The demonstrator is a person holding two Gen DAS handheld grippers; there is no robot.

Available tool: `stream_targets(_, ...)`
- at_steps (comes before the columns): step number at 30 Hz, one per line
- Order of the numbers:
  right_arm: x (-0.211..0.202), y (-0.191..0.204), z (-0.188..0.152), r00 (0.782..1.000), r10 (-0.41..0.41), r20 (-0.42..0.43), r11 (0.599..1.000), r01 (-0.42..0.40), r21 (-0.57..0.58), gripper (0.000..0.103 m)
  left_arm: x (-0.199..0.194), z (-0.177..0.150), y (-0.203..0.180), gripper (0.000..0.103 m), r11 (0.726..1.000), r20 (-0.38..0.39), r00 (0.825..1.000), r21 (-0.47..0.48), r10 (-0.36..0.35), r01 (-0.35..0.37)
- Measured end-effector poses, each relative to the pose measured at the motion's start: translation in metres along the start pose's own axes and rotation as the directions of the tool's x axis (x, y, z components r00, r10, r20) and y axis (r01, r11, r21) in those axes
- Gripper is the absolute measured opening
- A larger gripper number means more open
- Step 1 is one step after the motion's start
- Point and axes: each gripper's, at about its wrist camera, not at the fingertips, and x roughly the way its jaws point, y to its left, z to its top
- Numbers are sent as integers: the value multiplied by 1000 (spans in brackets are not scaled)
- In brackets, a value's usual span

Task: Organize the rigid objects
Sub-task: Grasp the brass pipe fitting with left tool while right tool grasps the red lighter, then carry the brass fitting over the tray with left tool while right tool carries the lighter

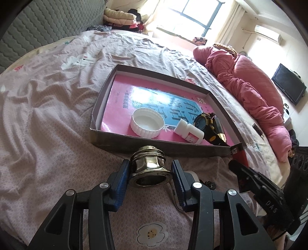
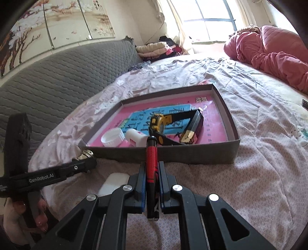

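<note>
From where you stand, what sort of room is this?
Most likely a bedroom in someone's home. The work is laid out on a bed with a padded grey headboard, a rumpled pink quilt lies along one side, and folded clothes are piled by the window.
</note>
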Motion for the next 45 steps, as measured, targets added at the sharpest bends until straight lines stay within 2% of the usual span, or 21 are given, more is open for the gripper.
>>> stream_targets(11,-7,-2,9,999,20,41,1000,-20,8,11,-11,1,-1,45,1000,11,1000,0,-2,2)
stream_targets(19,-10,-4,10,998,21,57,1000,-23,19,11,-26,6,-6,45,1000,49,999,20,-6,5)
stream_targets(27,-18,-13,16,994,15,109,998,-21,56,11,-35,18,-5,45,1000,94,996,25,1,-4)
stream_targets(36,-16,-29,23,991,1,132,994,-16,106,11,-21,42,2,45,999,115,993,18,25,-27)
stream_targets(45,-7,-38,30,989,-28,143,995,13,102,11,5,55,19,45,998,94,993,2,69,-70)
